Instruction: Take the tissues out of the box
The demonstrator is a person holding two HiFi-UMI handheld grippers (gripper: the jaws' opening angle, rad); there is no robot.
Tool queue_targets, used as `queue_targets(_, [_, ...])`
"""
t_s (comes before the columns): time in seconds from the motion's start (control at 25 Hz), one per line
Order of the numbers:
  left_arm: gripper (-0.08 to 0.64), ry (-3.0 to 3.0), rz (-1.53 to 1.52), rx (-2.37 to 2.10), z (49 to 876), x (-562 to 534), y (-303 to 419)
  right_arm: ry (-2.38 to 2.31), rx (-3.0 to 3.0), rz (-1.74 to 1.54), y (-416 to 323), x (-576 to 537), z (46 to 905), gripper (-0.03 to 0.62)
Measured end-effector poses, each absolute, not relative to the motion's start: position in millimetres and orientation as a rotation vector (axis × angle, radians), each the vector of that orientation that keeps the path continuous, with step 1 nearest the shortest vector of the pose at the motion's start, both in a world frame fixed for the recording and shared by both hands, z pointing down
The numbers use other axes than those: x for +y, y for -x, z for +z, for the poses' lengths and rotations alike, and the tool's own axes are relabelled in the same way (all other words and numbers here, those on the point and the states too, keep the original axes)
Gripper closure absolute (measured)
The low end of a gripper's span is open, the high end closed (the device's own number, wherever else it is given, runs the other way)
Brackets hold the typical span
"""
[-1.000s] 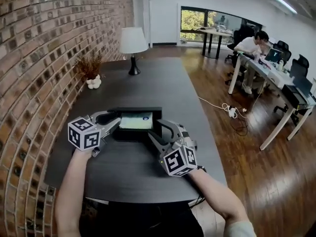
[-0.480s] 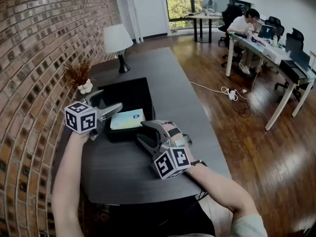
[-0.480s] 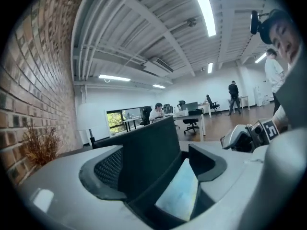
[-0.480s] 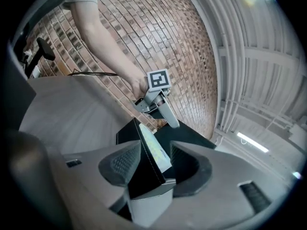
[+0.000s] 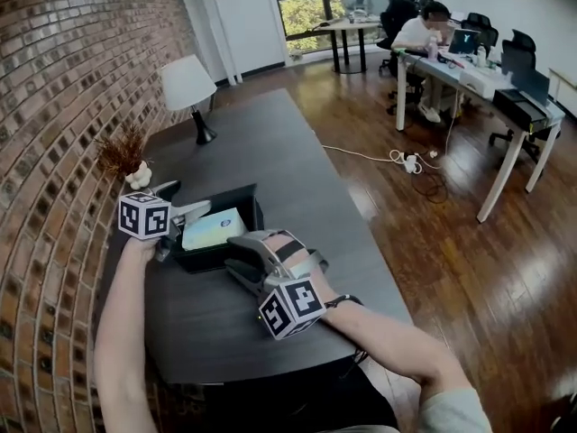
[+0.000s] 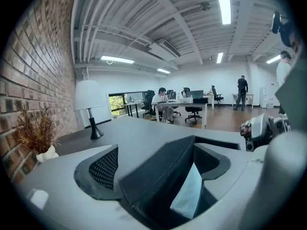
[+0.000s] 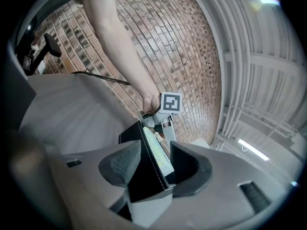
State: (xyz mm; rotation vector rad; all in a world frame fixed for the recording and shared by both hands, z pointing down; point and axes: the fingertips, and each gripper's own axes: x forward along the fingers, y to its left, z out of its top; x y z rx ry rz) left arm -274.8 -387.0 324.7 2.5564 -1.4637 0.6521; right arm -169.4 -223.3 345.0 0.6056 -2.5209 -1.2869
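A black open box [image 5: 224,195] sits on the dark table with a pale tissue pack [image 5: 213,228] inside it. My left gripper [image 5: 185,203] is at the box's left side, its jaws opening wide. In the left gripper view the box wall [image 6: 158,176] and the tissue pack [image 6: 188,195] lie between the jaws of the left gripper [image 6: 160,164], and the pads stand clear of both. My right gripper [image 5: 237,253] is shut on the box's near wall. The right gripper view shows that wall [image 7: 141,176] between the jaws of the right gripper [image 7: 151,164], with the pack [image 7: 157,150] just behind.
A white-shaded lamp [image 5: 187,84] and a dried plant in a white vase [image 5: 126,156] stand at the table's far left, by the brick wall [image 5: 54,106]. The table's right edge [image 5: 352,233] drops to wooden floor with cables. A person sits at desks far right.
The left jaws have gone from shut to wide open over the box's left wall. The right gripper has stayed on the near wall. The head view has swung, so everything sits further left.
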Motion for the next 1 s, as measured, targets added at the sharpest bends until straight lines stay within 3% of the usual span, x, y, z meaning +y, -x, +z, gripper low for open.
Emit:
queue_targets(0.24, [0.077, -2.632, 0.731, -1.296, 330.1, -377.2, 257.1, -0.600, -2.516, -1.285, 170.5, -225.5, 346.8, 0.392])
queue_targets(0.72, [0.120, -2.707, 1.671, -0.689, 362.6, -305.0, 206.1, -0.598, -2.512, -1.326, 167.7, -217.4, 341.9, 0.391])
queue_targets(0.84, [0.127, -2.684, 1.713, -0.658, 369.7, -302.7, 207.7, -0.593, -2.511, -1.340, 168.5, -215.0, 340.9, 0.392])
queue_targets(1.0, [0.138, -2.745, 1.551, -0.679, 356.9, -304.8, 201.8, -0.589, -2.509, -1.353, 169.2, -212.7, 339.5, 0.392])
